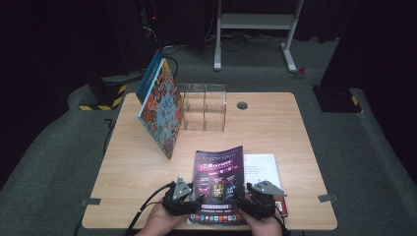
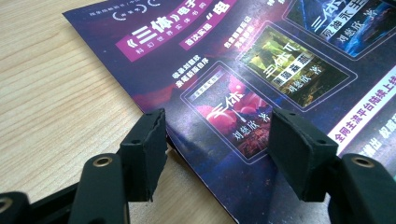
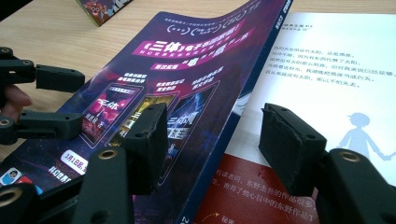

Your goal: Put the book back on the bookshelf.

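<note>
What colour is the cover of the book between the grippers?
Dark purple cover with magenta banners; clearest in the left gripper view.

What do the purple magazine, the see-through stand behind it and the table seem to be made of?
Purple magazine: glossy coated paper, judging by the sheen and its curling edge. See-through stand: probably clear acrylic, possibly glass; the table shows straight through its thin walls. Table: pale wood-grain top, likely laminate rather than solid wood, with an even matte surface.
</note>
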Action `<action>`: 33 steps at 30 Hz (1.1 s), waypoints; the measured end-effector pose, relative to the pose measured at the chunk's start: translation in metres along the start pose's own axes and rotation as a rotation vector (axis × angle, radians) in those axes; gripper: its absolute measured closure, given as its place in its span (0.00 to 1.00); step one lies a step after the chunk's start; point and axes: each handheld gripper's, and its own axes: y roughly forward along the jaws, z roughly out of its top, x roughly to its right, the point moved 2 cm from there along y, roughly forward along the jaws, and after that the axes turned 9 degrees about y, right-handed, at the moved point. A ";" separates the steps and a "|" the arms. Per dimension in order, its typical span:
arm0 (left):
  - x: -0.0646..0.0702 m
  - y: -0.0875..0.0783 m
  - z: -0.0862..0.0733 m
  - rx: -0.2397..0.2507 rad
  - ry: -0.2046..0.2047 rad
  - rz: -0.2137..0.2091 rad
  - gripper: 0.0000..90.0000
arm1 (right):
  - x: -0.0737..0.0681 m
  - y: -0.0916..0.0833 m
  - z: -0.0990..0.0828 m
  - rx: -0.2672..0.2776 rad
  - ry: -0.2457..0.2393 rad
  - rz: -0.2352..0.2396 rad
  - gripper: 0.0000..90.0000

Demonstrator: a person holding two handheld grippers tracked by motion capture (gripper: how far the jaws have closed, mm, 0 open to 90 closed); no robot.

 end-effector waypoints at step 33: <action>-0.001 -0.001 -0.001 -0.001 -0.006 0.002 0.40 | -0.007 0.000 0.004 0.017 -0.010 0.059 0.84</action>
